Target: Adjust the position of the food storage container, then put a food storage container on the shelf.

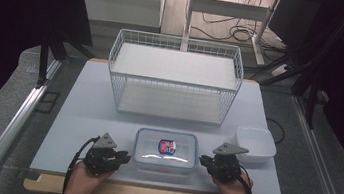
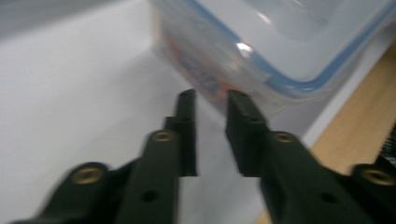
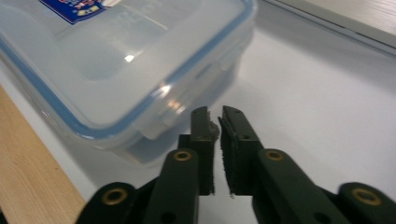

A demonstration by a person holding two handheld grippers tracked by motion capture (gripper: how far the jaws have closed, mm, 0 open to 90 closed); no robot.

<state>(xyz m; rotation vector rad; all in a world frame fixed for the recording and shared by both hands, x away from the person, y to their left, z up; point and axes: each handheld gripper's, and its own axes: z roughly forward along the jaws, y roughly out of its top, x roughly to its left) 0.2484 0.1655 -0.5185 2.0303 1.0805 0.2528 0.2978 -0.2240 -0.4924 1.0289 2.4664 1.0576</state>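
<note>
Left gripper [image 1: 124,158] sits low at the near edge of the table, jaws parted a little with a clear gap and nothing between them, tips just short of the left end of the food box [image 1: 165,150]. In the left gripper view the gripper [image 2: 212,98] noses right up to the box [image 2: 261,51] wall, near the side latch, apart or touching I can't tell.

Right gripper [image 1: 203,160] mirrors it on the other end, jaws barely parted, a thin slit, nothing pinched. In the right gripper view its tips [image 3: 214,113] sit just beside the latch flap of the box [image 3: 116,70].

The box lies near the front edge of the table, between the two grippers: clear plastic, rounded corners, a lid with a blue seal line and a blue-and-red sticker [image 1: 167,147] on top.

Out from there, a white square bowl [image 1: 254,144] stands just right of the box, behind the right gripper. Farther back, a white wire rack [image 1: 174,77] with two flat shelves.

The table [image 1: 82,115] is a smooth pale mat over a light wooden board. Around it, grey floor, metal rails and cables at the back.
</note>
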